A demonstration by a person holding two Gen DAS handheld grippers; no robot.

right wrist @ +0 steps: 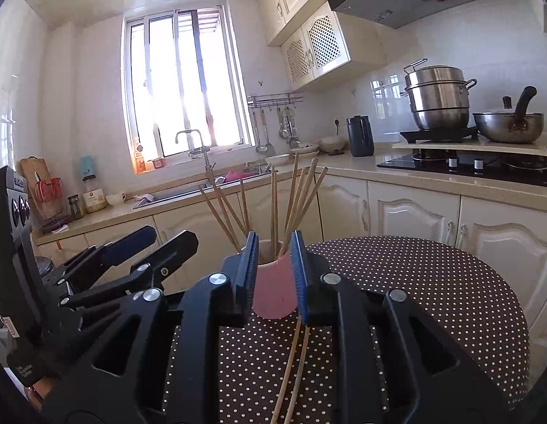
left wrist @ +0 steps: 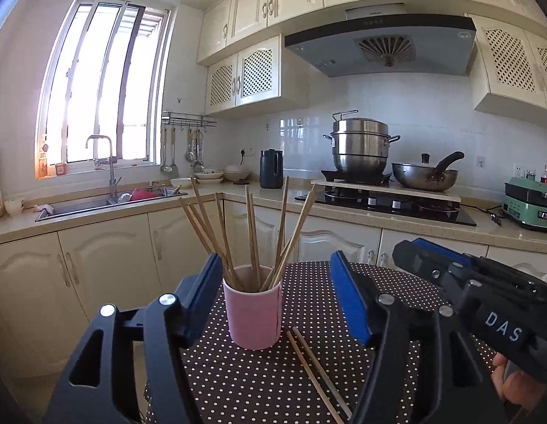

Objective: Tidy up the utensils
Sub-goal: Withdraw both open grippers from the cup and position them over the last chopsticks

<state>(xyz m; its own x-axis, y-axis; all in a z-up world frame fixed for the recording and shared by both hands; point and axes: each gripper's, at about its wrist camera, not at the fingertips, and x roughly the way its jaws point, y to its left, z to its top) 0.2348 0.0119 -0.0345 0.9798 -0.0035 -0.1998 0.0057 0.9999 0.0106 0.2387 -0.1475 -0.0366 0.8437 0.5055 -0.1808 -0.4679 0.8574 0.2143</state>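
Directly ahead of the left gripper (left wrist: 277, 293): pink cup (left wrist: 254, 314), chopsticks (left wrist: 252, 233) fanning up and outward, blocking entry from above. Low and right: two loose chopsticks (left wrist: 316, 371) flat on dotted tablecloth (left wrist: 407, 289). Further right: right gripper (left wrist: 450, 268) crowding. Bare cloth beyond, rightward.

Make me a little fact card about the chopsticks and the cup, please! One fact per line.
Table: round, brown cloth with white dots
Cup: pink cup, upright on the table
In the cup: a bunch of wooden chopsticks, fanned out
Still on the table: two loose chopsticks, lying side by side next to the cup
Left gripper: open wide, cup between its fingers, not touching
Right gripper: open, holding nothing, over the loose pair
Left to do: the loose pair is not yet in the cup
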